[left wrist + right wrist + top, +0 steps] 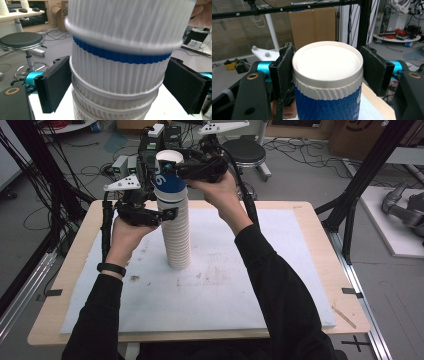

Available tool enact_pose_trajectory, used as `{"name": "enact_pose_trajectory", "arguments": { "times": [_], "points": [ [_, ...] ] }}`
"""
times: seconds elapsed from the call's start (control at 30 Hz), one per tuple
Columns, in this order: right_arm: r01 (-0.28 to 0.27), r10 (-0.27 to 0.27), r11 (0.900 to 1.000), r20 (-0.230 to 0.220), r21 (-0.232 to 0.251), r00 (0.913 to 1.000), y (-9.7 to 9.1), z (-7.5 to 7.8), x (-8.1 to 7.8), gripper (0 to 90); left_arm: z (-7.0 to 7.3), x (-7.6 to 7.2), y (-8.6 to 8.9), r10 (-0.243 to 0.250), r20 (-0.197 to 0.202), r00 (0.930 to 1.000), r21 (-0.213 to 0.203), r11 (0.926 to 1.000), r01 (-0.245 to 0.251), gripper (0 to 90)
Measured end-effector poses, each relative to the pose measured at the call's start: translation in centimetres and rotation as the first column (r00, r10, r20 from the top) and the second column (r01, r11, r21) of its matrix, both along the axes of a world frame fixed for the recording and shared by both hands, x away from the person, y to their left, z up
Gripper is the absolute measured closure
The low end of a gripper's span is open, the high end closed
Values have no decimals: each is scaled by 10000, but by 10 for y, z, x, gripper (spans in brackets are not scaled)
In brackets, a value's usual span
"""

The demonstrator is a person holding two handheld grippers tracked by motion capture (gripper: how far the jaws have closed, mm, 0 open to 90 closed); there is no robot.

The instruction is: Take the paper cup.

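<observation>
A tall stack of white ribbed paper cups (pixel 178 242) stands upside down on the white mat (pixel 235 295), near its middle. On top sits a blue cup (pixel 170 184) with white print, its closed white base facing up. My left gripper (pixel 170 214) comes in from the left and is shut on the stack (pixel 117 82) partway up, with both black pads (pixel 53 85) against the ribbed wall. My right gripper (pixel 171 167) reaches in from the right. It is shut on the blue cup (pixel 327 105) just under its white top rim, a pad (pixel 285 70) on each side.
The mat covers a wooden table (pixel 320 220), with bare mat all around the stack. Black frame posts (pixel 367 170) stand at both sides of the table. A black stool (pixel 244 150), cables and equipment lie on the floor beyond the far edge.
</observation>
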State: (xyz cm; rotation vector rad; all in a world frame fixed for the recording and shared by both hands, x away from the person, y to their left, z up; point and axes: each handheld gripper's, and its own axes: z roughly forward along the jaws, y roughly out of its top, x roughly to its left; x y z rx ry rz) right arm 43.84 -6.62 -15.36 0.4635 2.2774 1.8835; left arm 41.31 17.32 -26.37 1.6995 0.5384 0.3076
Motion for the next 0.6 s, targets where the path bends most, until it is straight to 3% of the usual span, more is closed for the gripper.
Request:
{"name": "enact_pose_trajectory", "arguments": {
  "times": [0.3, 0.47, 0.6],
  "points": [
    [112, -138, 9989, 587, 446, 9982, -3, 16, -8, 309, 0, 0, 0, -1, 10, 10000, 70, 10000, 1, 112],
    [245, -364, 9929, 1011, 1161, 9942, -9, 30, -18, 310, 0, 0, 0, 6, 39, 10000, 120, 9999, -7, 112],
    [261, -420, 9905, 1165, 1351, 9923, -17, 38, -21, 310, 0, 0, 0, 0, 56, 10000, 157, 9999, -1, 112]
  ]
}}
